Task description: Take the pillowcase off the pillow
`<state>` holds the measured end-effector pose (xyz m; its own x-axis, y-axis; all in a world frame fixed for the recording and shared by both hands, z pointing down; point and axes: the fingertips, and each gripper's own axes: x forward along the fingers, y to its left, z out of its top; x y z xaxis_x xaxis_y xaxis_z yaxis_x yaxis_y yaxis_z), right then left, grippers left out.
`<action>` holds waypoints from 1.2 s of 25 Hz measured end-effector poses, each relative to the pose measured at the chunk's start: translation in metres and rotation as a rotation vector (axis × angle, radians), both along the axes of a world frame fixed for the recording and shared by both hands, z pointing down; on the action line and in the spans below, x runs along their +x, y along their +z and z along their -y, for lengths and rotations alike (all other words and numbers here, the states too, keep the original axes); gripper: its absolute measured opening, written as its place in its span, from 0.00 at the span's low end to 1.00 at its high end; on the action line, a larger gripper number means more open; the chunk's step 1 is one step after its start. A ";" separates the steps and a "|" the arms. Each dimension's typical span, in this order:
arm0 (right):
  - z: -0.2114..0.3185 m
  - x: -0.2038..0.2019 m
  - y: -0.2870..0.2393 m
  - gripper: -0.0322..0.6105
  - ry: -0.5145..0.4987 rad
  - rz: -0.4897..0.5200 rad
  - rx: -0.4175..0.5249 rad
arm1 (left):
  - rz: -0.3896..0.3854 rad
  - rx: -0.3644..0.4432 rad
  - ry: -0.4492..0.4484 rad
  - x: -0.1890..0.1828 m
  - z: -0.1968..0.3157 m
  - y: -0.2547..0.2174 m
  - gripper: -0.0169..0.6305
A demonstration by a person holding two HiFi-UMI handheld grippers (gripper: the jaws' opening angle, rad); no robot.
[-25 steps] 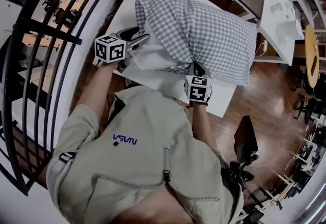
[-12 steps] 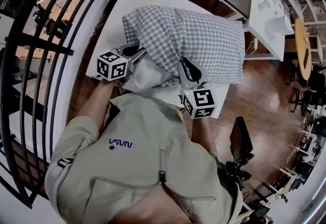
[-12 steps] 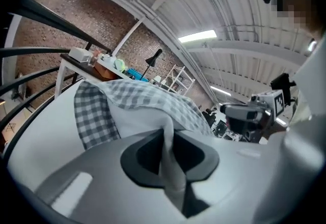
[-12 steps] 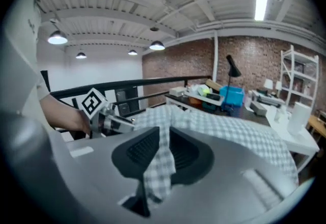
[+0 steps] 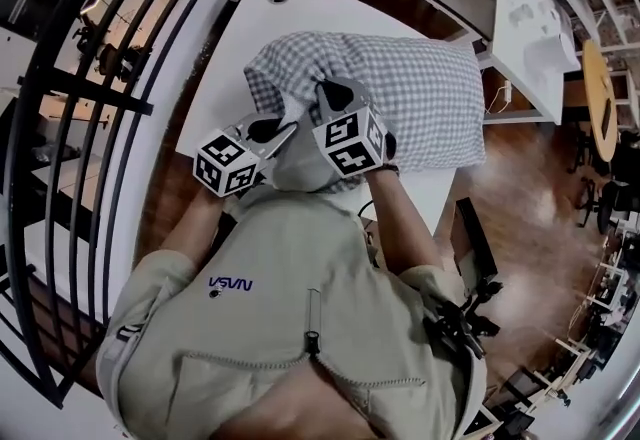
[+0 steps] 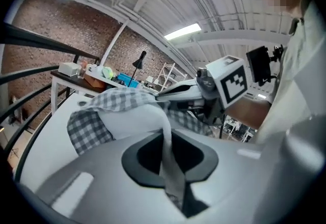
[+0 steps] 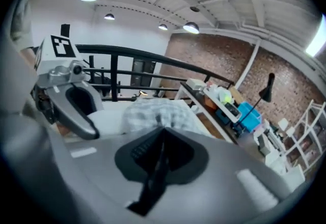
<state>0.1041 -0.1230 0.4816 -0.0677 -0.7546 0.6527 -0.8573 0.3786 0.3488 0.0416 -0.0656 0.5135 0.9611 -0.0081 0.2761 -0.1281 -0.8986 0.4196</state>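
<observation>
Two grippers work at the open end of the pillow, close beside each other. The left gripper [image 6: 165,139] has just been closing its jaws. They now pinch a fold of the white pillow [image 6: 122,116], whose cloth runs back between them and bulges out just ahead of the tips.

The checked pillowcase [image 5: 430,98] wraps the rest of the pillow and stretches away in front of both tools. Its loose edge is gathered around the white bulge, just ahead of the left gripper and slightly to its left.

The right gripper [image 7: 160,141] sits just to the right of the left one and higher, tilted downward. Its jaws are pressed together. In the left gripper view the checked cloth rises in a peak to meet their tips, so a thin pinch of pillowcase is caught there. In the right gripper view the same checked cloth spreads out directly beyond the closed tips.

The white table [image 5: 300,13] lies under both tools and carries the pillow. A black railing [image 5: 90,128] runs along the far side of the left gripper, well apart from it.
</observation>
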 end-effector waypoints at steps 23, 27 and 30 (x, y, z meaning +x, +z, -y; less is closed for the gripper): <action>-0.016 0.138 0.029 0.06 0.341 -0.022 0.135 | 0.306 0.177 0.466 -0.051 -0.043 0.010 0.25; -0.016 0.123 0.030 0.07 0.276 -0.007 0.140 | 0.308 0.158 0.383 -0.061 -0.004 0.002 0.18; -0.016 0.119 0.028 0.07 0.255 0.004 0.141 | 0.205 0.158 0.187 -0.039 0.031 -0.016 0.20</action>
